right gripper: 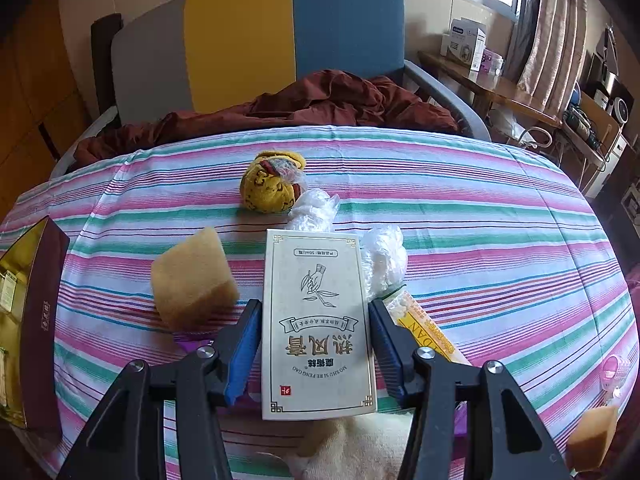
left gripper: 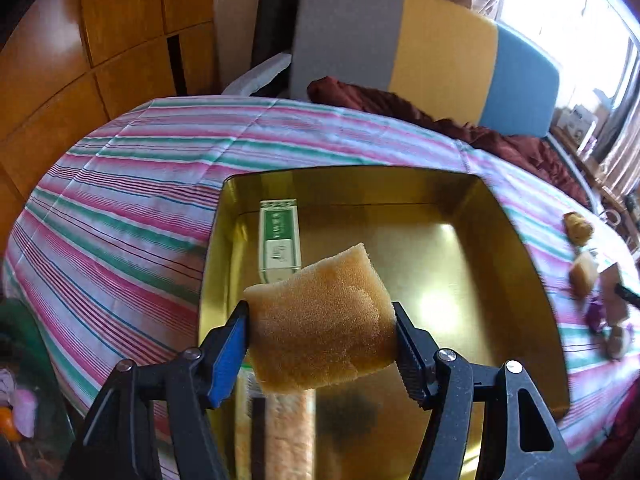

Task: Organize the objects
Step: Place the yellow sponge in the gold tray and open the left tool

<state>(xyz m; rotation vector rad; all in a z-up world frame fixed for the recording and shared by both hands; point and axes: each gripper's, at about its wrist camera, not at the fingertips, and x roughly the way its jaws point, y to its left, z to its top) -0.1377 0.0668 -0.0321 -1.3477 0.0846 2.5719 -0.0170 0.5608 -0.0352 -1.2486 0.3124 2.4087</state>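
My left gripper [left gripper: 322, 334] is clamped on a tan sponge [left gripper: 320, 320], hung over the gold tin [left gripper: 516, 240] ahead so it can drop beside the green box [left gripper: 279, 240] inside. My right gripper [right gripper: 316, 334] pinches the white carton [right gripper: 318, 324] by its long sides, probably next for the tin; another sponge [right gripper: 192, 280] sits just left.

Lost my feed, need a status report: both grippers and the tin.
Left hand-held gripper shut on sponge, above gold tin. Right hand-held gripper shut on white box. Green box already in tin.

Window [left gripper: 580, 12] daylight overexposes one corner, glare on the gold tin [left gripper: 436, 304], fisheye-bent edges.
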